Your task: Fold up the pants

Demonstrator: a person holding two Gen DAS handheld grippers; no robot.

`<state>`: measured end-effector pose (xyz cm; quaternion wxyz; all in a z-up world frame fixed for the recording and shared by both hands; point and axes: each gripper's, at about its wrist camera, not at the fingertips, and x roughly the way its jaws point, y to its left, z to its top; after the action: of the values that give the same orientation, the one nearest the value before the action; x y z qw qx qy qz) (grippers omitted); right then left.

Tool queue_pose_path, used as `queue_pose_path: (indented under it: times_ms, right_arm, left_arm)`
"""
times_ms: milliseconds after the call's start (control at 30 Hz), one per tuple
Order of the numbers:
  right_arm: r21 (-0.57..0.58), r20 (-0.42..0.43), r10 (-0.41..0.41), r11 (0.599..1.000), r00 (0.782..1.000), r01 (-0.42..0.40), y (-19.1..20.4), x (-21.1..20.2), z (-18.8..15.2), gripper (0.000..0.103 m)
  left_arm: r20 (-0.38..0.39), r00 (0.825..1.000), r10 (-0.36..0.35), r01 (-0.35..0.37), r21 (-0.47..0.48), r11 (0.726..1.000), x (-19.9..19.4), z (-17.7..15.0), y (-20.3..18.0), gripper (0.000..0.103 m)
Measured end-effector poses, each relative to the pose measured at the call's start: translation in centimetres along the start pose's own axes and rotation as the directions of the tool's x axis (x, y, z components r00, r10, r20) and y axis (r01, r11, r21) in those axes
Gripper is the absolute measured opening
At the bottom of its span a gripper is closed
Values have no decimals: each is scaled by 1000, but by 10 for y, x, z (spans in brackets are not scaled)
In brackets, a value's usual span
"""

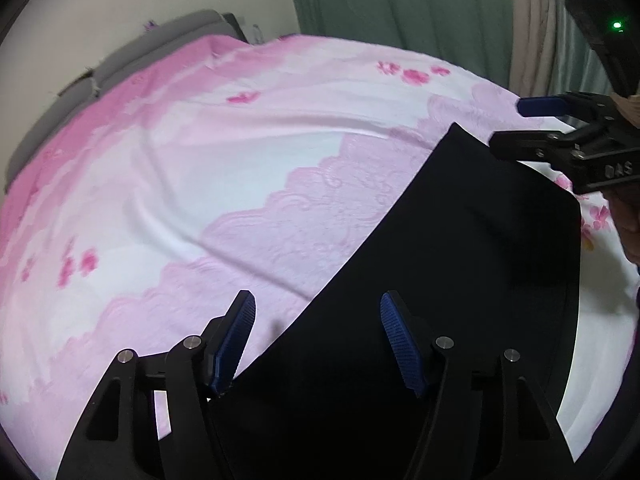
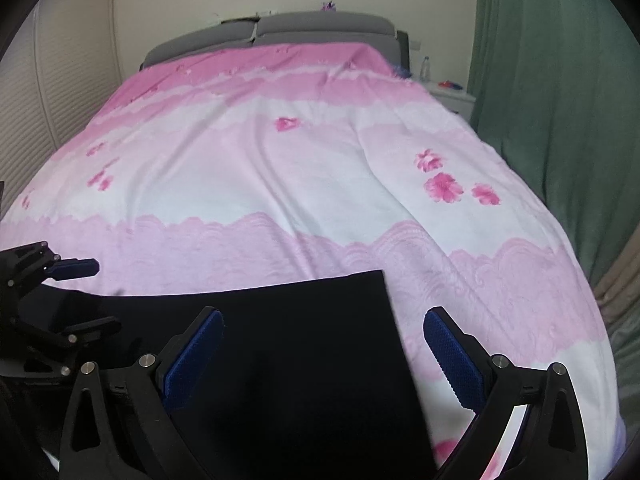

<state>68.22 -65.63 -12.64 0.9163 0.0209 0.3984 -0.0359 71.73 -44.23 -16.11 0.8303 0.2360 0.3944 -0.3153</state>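
Black pants [image 2: 288, 344] lie flat on the bed [image 2: 280, 168]; left gripper [image 1: 318, 340] and right gripper [image 2: 322, 354], jaws spread, straddle its 12 o'clock edge, likely to pinch it

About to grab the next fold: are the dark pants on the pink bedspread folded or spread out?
Apparently folded: the dark pants lie as one flat straight-edged rectangular panel with no separate legs showing on the pink floral bedspread.

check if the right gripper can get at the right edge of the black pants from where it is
Probably yes. The right gripper hangs open just above the black pants, whose right edge runs between its jaws on the pink bedspread. Nothing lies in the way.
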Motion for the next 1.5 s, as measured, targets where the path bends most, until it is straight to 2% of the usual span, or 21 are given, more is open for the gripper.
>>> queue_pose_path:
  times_ms: [100, 167, 267, 333, 367, 400, 433, 467, 500, 533, 700, 800, 1000, 1100, 1267, 1367, 1500]
  right_arm:
    - [-9, -17, 15, 1000, 1000, -15, -15, 14, 5, 98]
    - [12, -28, 44, 999, 999, -44, -26, 24, 6, 98]
    - [34, -51, 58, 998, 997, -57, -34, 39, 8, 98]
    - [50, -83, 79, 996, 993, -75, -36, 51, 7, 91]
    - [61, -99, 98, 994, 990, -93, -37, 55, 7, 74]
    - [81, -130, 131, 989, 983, -121, -37, 62, 5, 49]
    - [94, -159, 142, 987, 977, -128, -37, 68, 5, 40]
    - [100, -176, 138, 987, 975, -122, -37, 72, 4, 25]
    - [101, -167, 150, 986, 975, -135, -36, 71, 3, 21]
    - [96, -149, 154, 985, 977, -141, -36, 67, 2, 20]
    - [47, -68, 141, 989, 988, -138, -28, 37, -3, 11]
    - [1, -15, 117, 993, 993, -117, -20, 9, -8, 10]
    - [-13, 120, 118, 993, 986, -117, -20, -71, -28, 9]
    - [-32, 158, 107, 994, 982, -103, -15, -113, -45, 9]
    - [-74, 177, 92, 994, 980, -80, -2, -190, -92, 8]
    - [-84, 159, 94, 993, 983, -81, 8, -236, -133, 8]
    - [-39, 134, 93, 995, 987, -89, 16, -264, -187, 8]
  left_arm:
    - [-47, 998, -49, 50, 13, 999, 16, 7, 0, 57]
    - [-78, 995, -68, 70, 32, 997, 25, 10, -2, 45]
    - [-105, 991, -79, 84, 47, 995, 34, 14, -6, 34]
    - [-115, 990, -80, 86, 49, 995, 39, 16, -9, 30]
    - [-116, 990, -80, 86, 47, 995, 41, 17, -11, 27]
    - [-118, 990, -81, 87, 43, 995, 43, 17, -11, 25]
    - [-120, 990, -80, 86, 42, 995, 45, 16, -12, 17]
    - [-121, 990, -79, 85, 42, 996, 45, 15, -11, 11]
    - [-112, 991, -76, 81, 39, 996, 45, 14, -11, 9]
    - [-104, 992, -78, 81, 32, 996, 45, 14, -10, 5]
    - [-65, 992, -107, 106, -15, 994, 31, 10, -6, 4]
    - [-28, 994, -107, 107, -16, 994, 12, 10, -10, 3]
    - [69, 989, -133, 136, -35, 990, -55, 8, -22, 3]
    - [114, 984, -138, 140, -13, 990, -96, 1, -38, 3]
    - [141, 978, -153, 152, 16, 988, -151, -30, -69, 3]
    - [160, 975, -153, 151, 27, 988, -180, -58, -90, 3]
    - [181, 971, -158, 154, 38, 987, -213, -103, -123, 3]
